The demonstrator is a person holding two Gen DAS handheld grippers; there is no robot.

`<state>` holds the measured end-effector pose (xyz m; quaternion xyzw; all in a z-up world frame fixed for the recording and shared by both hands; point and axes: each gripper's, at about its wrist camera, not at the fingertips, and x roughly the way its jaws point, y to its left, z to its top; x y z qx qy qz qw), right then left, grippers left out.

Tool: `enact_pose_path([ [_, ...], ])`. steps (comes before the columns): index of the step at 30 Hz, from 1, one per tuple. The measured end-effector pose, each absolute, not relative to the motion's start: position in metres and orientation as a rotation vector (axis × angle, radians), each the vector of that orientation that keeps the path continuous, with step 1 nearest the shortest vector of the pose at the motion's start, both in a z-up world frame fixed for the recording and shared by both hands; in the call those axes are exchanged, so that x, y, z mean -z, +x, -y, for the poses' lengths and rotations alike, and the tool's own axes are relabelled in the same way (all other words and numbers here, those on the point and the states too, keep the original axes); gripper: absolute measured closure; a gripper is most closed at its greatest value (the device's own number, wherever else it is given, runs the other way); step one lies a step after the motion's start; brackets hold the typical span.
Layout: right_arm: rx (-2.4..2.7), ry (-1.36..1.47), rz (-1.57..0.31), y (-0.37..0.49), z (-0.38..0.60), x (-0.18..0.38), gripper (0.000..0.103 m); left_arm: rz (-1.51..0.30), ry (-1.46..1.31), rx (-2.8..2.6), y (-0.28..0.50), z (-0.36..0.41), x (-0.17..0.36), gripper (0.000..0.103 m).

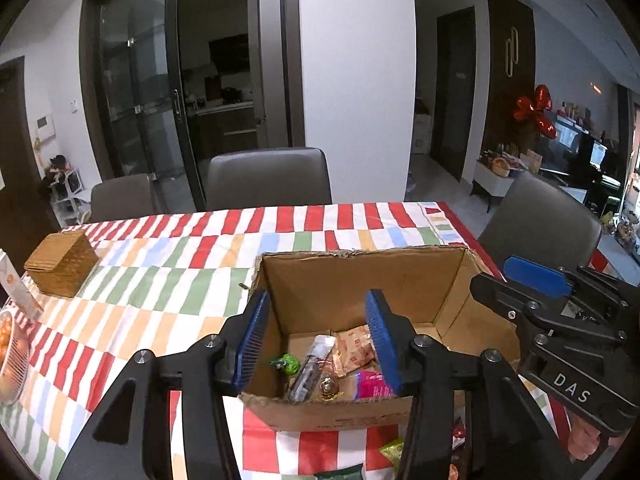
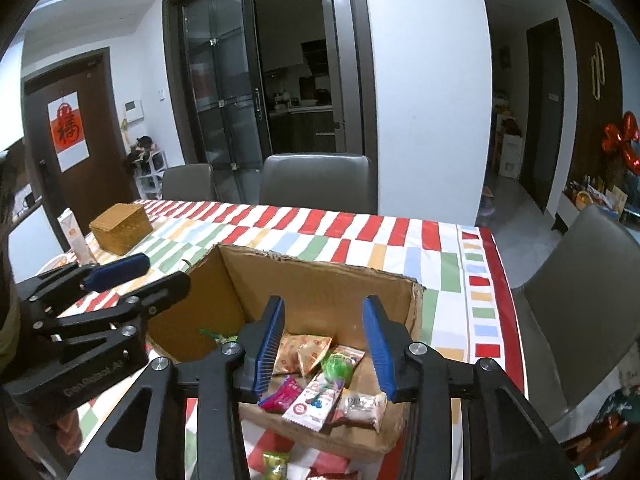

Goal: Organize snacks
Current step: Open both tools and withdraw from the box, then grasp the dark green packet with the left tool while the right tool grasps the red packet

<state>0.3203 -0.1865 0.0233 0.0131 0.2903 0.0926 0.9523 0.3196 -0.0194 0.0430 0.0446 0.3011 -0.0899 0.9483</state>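
An open cardboard box (image 1: 352, 280) (image 2: 320, 284) stands on the striped tablecloth and holds several snack packets: orange ones (image 2: 304, 354), a pink one (image 2: 282, 394), a white one (image 2: 312, 400) and a green sweet (image 1: 288, 364). My left gripper (image 1: 316, 340) is open and empty above the box's near left part. My right gripper (image 2: 326, 348) is open and empty above the box's near right part; it also shows in the left wrist view (image 1: 560, 320). Loose snacks (image 2: 276, 464) lie on the cloth in front of the box.
A wicker box (image 1: 62, 264) and a carton (image 2: 76, 236) stand at the table's left. A fruit bowl (image 1: 12, 360) sits at the left edge. Grey chairs (image 1: 268, 180) line the far side and one (image 2: 580, 280) stands at the right end.
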Motion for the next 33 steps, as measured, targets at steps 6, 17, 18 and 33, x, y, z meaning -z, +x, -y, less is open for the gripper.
enact_pose_path([
  [6, -0.217, 0.025, -0.57, 0.296, 0.186, -0.023, 0.061, -0.599, 0.081, 0.179, 0.295, 0.015, -0.05, 0.048],
  [17, -0.24, 0.018, -0.59, 0.25, 0.187, -0.012, 0.052, -0.621, 0.08, 0.159, 0.243, 0.016, -0.044, 0.04],
  [18, -0.239, 0.017, -0.596, 0.248, 0.188, -0.01, 0.05, -0.628, 0.079, 0.158, 0.24, 0.017, -0.042, 0.039],
  [33, -0.212, 0.033, -0.717, 0.22, 0.2, 0.04, 0.03, -0.781, 0.081, 0.145, 0.208, 0.018, 0.017, 0.029],
])
